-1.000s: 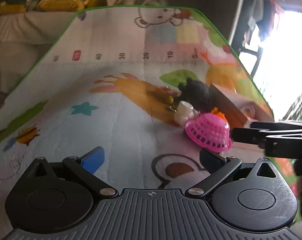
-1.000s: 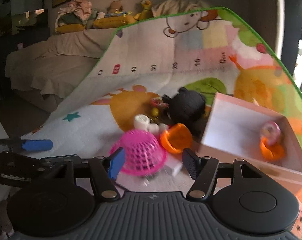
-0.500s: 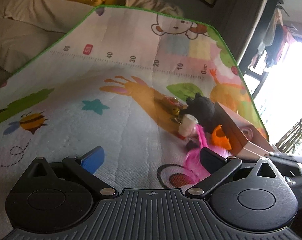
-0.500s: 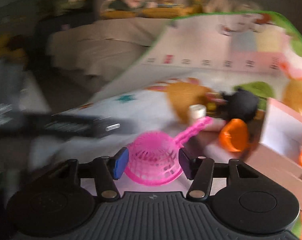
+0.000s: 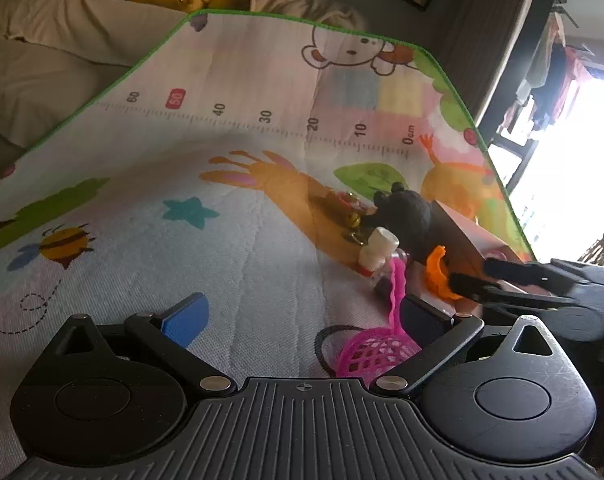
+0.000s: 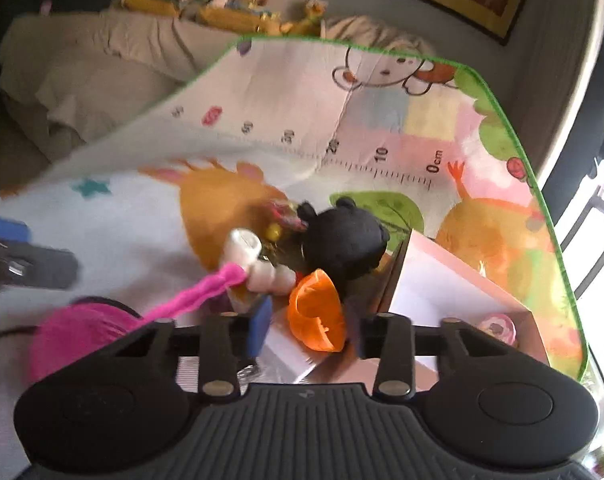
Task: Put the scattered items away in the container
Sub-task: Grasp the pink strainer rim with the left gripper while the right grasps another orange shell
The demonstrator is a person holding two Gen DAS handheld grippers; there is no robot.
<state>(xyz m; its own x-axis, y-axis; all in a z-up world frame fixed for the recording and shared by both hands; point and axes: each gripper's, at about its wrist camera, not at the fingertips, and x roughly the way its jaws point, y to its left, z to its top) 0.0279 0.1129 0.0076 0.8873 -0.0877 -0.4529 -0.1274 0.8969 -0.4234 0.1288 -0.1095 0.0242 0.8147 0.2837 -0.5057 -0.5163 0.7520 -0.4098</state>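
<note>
Cartoon play mat (image 5: 230, 240) with a printed ruler covers the surface; toys sit bunched just left of the pink box (image 6: 454, 284): black plush (image 6: 346, 240), white bottle (image 6: 244, 246), orange cup (image 6: 316, 312) against the box's near wall. Right gripper (image 6: 308, 326) is spread wide around the orange cup, pads not visibly touching it. Left gripper (image 5: 302, 314) is spread wide and empty, with the pink strainer (image 5: 376, 354) on the mat by its right finger.
</note>
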